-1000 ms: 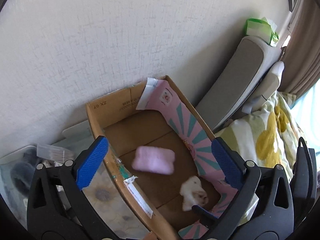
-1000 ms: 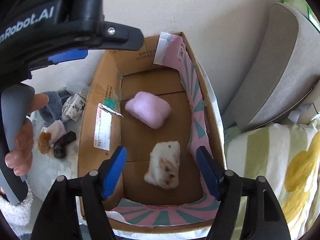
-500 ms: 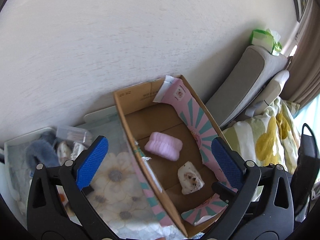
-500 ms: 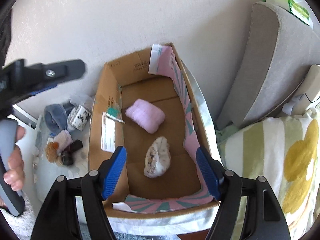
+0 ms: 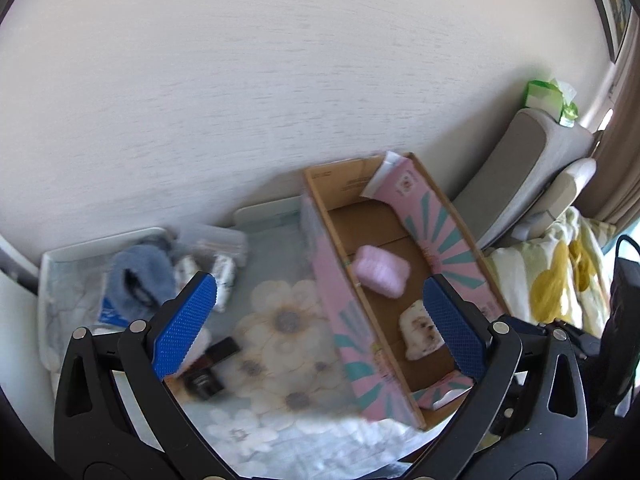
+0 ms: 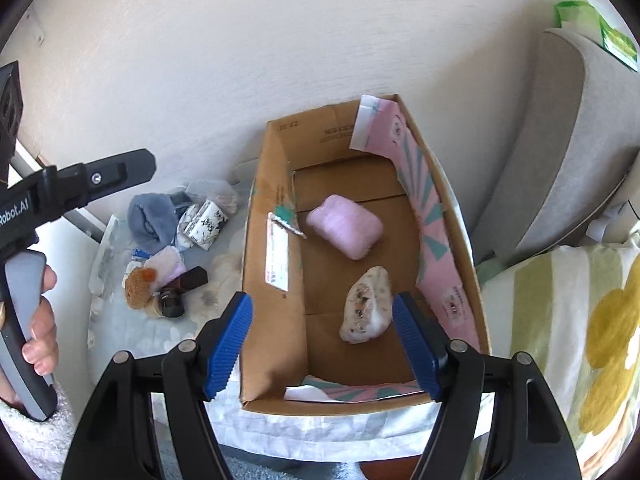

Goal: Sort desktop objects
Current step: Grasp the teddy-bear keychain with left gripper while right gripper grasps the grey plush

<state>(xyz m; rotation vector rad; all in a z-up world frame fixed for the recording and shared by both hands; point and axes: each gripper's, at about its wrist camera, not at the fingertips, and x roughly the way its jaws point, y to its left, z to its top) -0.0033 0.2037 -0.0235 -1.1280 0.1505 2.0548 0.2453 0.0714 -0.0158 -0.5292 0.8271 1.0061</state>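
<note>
Across the left wrist view, the left claw (image 5: 320, 330) stood wide apart and held nothing, hanging above a tabletop (image 5: 280, 432) covered in a pale flower-print cloth. Between its blue pads lay a cardboard box (image 5: 348, 188) with pink and teal outer sides, and in it a pink plush pad (image 5: 382, 274) and a white speckled plush (image 5: 418, 334), near each other. Left of the box sat a loose heap: a blue fuzzy item (image 5: 138, 276), small patterned packets (image 5: 222, 276) and a dark little bottle (image 5: 204, 380) (that part was blurred). From the right wrist view, the right claw (image 6: 322, 344) also gaped wide and empty over the box's (image 6: 256, 280) near end, the speckled plush (image 6: 366, 306) just inside its right pad and the pink pad (image 6: 346, 228) farther in. Beside the box lay the blue item (image 6: 152, 218), a brown furry toy (image 6: 138, 284) and the bottle (image 6: 180, 290), with the left claw's body at the far left in a hand (image 6: 42, 320).
</note>
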